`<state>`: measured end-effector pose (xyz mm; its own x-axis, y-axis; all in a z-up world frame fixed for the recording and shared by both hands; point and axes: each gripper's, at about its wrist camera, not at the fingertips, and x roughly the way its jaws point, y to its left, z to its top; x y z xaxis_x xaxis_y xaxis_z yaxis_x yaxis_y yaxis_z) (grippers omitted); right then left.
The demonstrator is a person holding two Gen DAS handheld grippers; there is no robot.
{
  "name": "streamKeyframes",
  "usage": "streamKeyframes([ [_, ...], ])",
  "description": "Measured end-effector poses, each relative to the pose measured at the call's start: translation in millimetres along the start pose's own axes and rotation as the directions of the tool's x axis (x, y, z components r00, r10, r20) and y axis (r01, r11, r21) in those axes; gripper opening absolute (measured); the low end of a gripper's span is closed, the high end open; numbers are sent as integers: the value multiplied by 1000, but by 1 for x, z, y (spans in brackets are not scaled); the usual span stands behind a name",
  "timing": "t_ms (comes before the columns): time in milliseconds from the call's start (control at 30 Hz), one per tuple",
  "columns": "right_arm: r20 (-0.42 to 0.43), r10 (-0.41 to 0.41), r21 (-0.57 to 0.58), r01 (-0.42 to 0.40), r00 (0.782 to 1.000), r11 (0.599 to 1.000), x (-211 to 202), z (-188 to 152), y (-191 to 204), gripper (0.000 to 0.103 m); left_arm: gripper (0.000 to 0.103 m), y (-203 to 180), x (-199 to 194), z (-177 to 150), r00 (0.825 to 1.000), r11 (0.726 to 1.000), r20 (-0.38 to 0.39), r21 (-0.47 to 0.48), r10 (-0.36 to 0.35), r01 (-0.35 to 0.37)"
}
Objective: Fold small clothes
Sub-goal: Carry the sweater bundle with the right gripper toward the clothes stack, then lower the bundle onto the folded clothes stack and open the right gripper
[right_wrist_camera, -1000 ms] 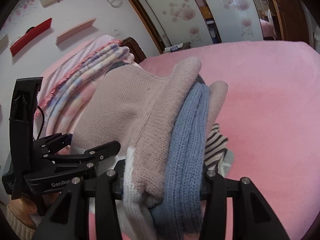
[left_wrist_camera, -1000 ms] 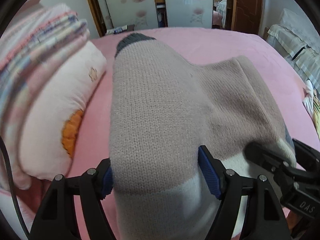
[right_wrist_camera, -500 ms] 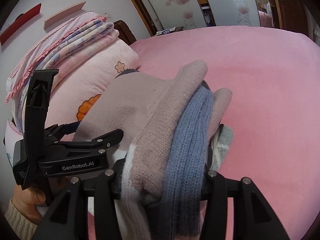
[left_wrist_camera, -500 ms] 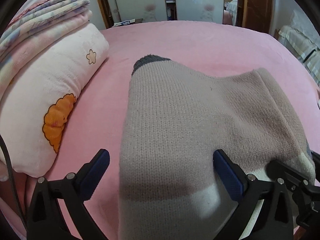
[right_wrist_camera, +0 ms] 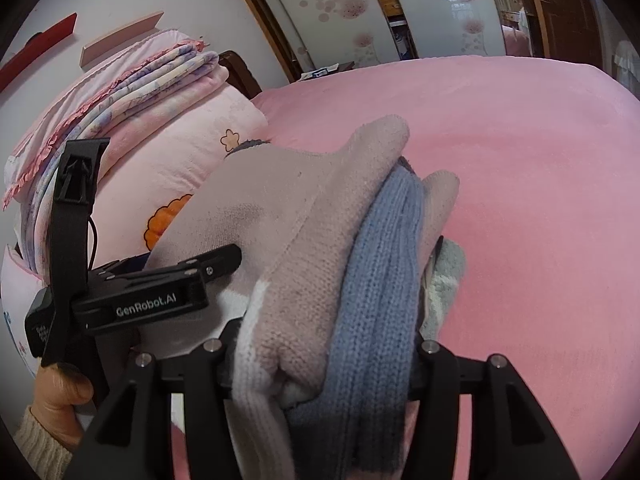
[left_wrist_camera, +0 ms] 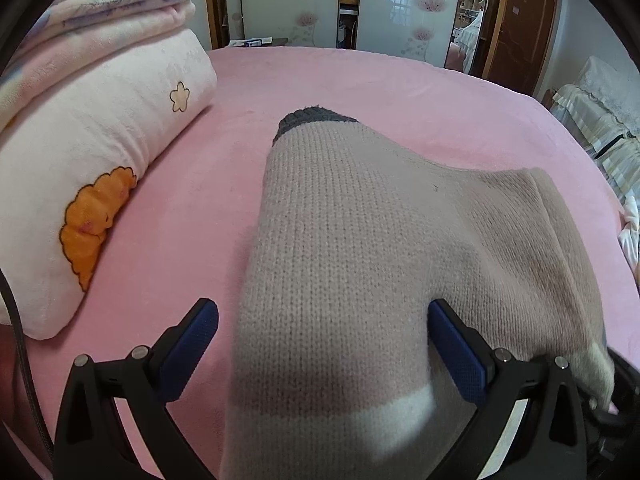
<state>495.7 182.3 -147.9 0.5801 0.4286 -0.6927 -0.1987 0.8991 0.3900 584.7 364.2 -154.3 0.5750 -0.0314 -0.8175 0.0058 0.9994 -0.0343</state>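
Knitted garment: I see a folded beige-pink sweater with a dark grey cuff and a white band, lying on the pink bed sheet; from my right wrist camera its layers stack with a blue knit fold bunched beside them.
Left gripper: my left gripper stands as wide as it goes, having just been opening; the sweater lies between the blue pads, the left one clear of it, the right one at its edge.
Right gripper: my right gripper is about half open, jaws just easing wider, the stacked knit folds still filling the gap and pressed between the fingers.
Hand: a hand in a cream sleeve holds the left tool.
Surroundings: a pale pink pillow with an orange patch lies left of the sweater, folded blankets on top.
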Motion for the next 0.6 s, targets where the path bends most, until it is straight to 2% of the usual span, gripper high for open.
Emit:
streamKeyframes([
  [100,25,-13,13,12,1000,1000,0,-1,0,53,103,3,2,2,1000,999,-7,-38,-19,19],
  [167,39,-15,18,14,999,1000,-1,-1,0,56,103,4,1,2,1000,999,-11,-45,-16,15],
  [200,41,-21,15,20,999,1000,-2,0,0,61,103,3,-1,2,1000,999,-11,-41,-6,6],
  [233,43,-27,12,26,999,1000,-3,1,1,66,103,2,-4,3,1000,999,-10,-34,8,-9],
  [300,39,-28,-6,28,999,1000,-10,4,3,71,103,-4,-13,5,998,998,-7,-1,60,-60],
  [467,46,-17,-78,20,999,997,-42,12,11,72,103,-18,-39,9,979,976,17,77,202,-202],
  [600,66,-9,-72,14,998,997,-78,15,8,73,103,-25,-82,9,970,969,69,69,231,-236],
])
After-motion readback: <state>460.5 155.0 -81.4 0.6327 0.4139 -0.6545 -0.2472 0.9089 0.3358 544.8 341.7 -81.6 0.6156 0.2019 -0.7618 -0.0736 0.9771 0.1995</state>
